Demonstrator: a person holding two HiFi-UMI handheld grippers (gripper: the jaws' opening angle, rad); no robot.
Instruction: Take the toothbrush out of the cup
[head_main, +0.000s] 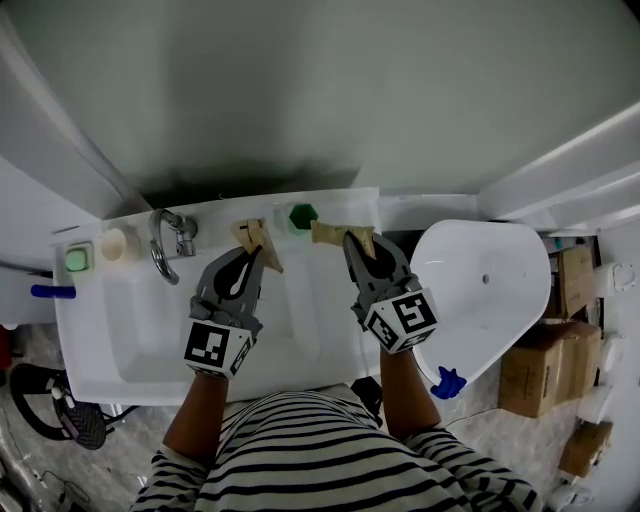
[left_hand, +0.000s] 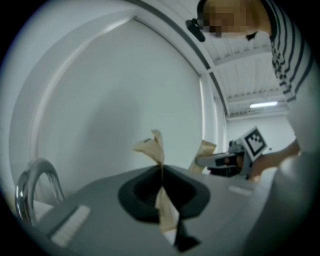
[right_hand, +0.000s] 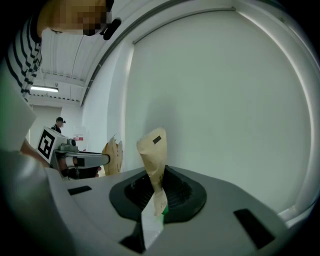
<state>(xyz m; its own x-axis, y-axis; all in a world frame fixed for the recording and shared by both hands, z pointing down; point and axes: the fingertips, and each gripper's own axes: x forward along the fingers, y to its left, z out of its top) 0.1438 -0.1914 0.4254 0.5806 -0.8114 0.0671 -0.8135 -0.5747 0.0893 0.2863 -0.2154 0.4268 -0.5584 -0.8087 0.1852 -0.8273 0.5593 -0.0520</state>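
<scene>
In the head view a green cup (head_main: 302, 216) stands on the back ledge of the white sink (head_main: 130, 340), between my two grippers. Just right of the cup, my right gripper (head_main: 352, 240) (right_hand: 153, 142) has its tan-taped fingers pressed together. Low between them the right gripper view shows a green sliver of what seems to be the toothbrush (right_hand: 161, 212); the rest is hidden. My left gripper (head_main: 250, 236) (left_hand: 153, 145) hovers left of the cup, shut with nothing in it. Both point level at the pale wall.
A chrome faucet (head_main: 165, 242) (left_hand: 34, 186) rises at the sink's back left, beside a cream cup (head_main: 115, 244) and a green soap dish (head_main: 77, 259). A white oval fixture (head_main: 490, 280) sits to the right, with cardboard boxes (head_main: 540, 370) on the floor beyond.
</scene>
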